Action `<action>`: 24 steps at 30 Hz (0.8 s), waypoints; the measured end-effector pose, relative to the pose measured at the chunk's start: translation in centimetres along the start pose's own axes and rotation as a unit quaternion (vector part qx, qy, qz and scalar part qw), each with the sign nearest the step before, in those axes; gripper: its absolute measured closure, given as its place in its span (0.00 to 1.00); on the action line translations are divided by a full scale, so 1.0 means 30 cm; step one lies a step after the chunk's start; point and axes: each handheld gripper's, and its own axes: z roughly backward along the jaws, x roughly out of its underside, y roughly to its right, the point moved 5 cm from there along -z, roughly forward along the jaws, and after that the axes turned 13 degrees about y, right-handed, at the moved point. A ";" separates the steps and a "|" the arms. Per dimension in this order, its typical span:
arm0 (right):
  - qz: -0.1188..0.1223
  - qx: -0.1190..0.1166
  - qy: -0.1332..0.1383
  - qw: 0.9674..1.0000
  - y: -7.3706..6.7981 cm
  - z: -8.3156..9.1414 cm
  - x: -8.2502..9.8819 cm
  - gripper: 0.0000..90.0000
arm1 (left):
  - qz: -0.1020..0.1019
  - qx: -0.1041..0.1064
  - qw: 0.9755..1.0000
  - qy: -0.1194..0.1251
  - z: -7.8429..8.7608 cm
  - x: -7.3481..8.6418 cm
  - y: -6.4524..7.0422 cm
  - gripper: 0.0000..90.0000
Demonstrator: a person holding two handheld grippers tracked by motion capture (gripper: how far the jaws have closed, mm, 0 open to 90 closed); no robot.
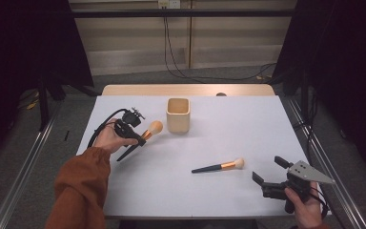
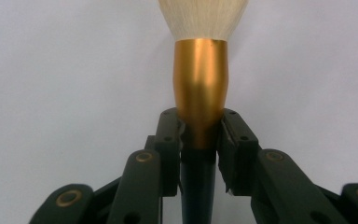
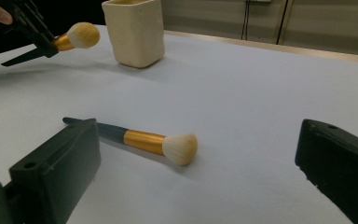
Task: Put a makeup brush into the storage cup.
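My left gripper (image 1: 142,137) is shut on a makeup brush (image 1: 145,134) with a black handle, gold ferrule and cream bristles, held above the table's left side. Its jaws pinch the brush (image 2: 200,102) where ferrule meets handle. The bristle end points toward a cream square cup (image 1: 178,115) standing at the table's middle back. A second brush (image 1: 219,166) of the same kind lies flat on the white table (image 1: 238,124), bristles to the right. My right gripper (image 1: 269,170) stands open near the front right corner. The lying brush (image 3: 144,141) rests just ahead of its spread jaws.
The cup (image 3: 134,31) is upright with its mouth open upward. Metal rails run along the floor on both sides of the table. Cables hang down the back wall (image 1: 171,43). A wooden strip (image 1: 186,89) edges the table's far side.
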 end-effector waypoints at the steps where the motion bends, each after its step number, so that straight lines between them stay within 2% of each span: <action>1: 0.000 0.000 0.000 1.000 0.000 0.000 0.000 0.00 | 0.003 -0.002 1.000 0.003 0.004 0.001 -0.002 0.79; 7: 0.000 0.000 -0.001 1.000 -0.001 -0.001 0.000 0.00 | 0.018 -0.008 0.999 0.040 0.038 0.005 -0.017 0.79; 9: -0.001 0.000 0.000 1.000 0.000 0.000 -0.001 0.00 | 0.026 -0.008 0.998 0.064 0.051 0.006 -0.020 0.79; 17: -0.001 0.001 0.000 1.000 0.001 0.003 0.000 0.00 | 0.044 -0.013 0.993 0.106 0.076 0.016 -0.031 0.79; 19: -0.002 0.002 0.000 1.000 0.001 0.004 0.000 0.00 | 0.050 -0.019 0.991 0.122 0.085 0.012 -0.035 0.79; 21: -0.001 0.001 -0.001 1.000 0.000 0.004 0.000 0.00 | 0.063 -0.020 0.987 0.145 0.099 0.009 -0.042 0.79; 22: -0.001 0.001 -0.001 1.000 0.000 0.004 0.000 0.00 | 0.063 -0.020 0.987 0.145 0.099 0.009 -0.042 0.79; 23: -0.002 0.000 -0.001 1.000 0.000 0.004 0.001 0.00 | 0.071 -0.019 0.985 0.154 0.103 0.009 -0.042 0.79; 24: -0.003 -0.001 -0.001 1.000 0.000 0.005 0.001 0.00 | 0.080 -0.013 0.982 0.169 0.109 0.008 -0.042 0.79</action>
